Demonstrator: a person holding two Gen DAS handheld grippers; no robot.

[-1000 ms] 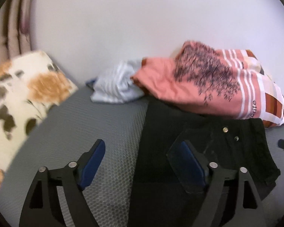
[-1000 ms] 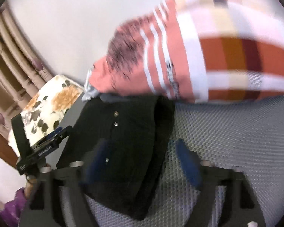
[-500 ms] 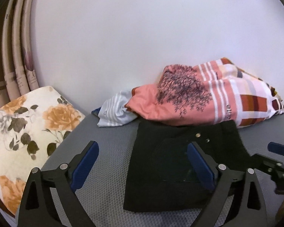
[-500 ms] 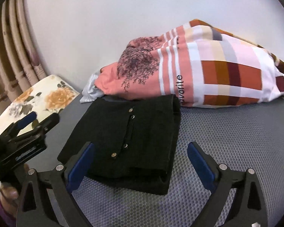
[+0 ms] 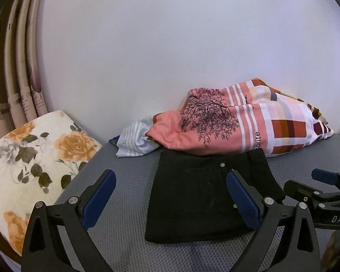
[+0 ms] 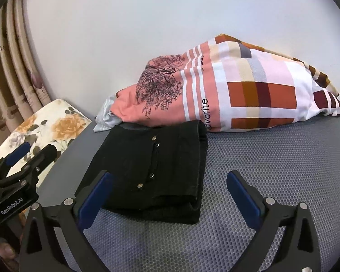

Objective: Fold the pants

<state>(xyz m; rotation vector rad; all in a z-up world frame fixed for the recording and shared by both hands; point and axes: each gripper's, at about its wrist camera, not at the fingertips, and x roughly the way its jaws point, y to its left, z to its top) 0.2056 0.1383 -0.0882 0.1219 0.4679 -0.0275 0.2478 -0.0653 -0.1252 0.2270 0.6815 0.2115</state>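
Left wrist view: black pants [image 5: 209, 195] lie as a compact folded rectangle on the grey mesh mattress [image 5: 124, 176], far edge touching the pink patterned bedding [image 5: 233, 127] at the wall. Left gripper [image 5: 170, 195] jaws opening, already wide apart, nothing between the pads; its right finger overlaps the pants in frame only, no contact visible. Right gripper [image 6: 167, 197] also opening, wide, nothing held; pants sit in front of its left finger.

Judgement: fold looks done, step in hand = release + back off.

To do it well, imo:
- keep both jaws wide, pull straight back and up so no pad snags the top layer
- near edge in right wrist view shows stacked layers w/ a slight step; if tidying, press flat from above, don't pinch
- leave the floral cushion [image 5: 34, 158] and bedding alone
- check the stack holds square once grippers are clear
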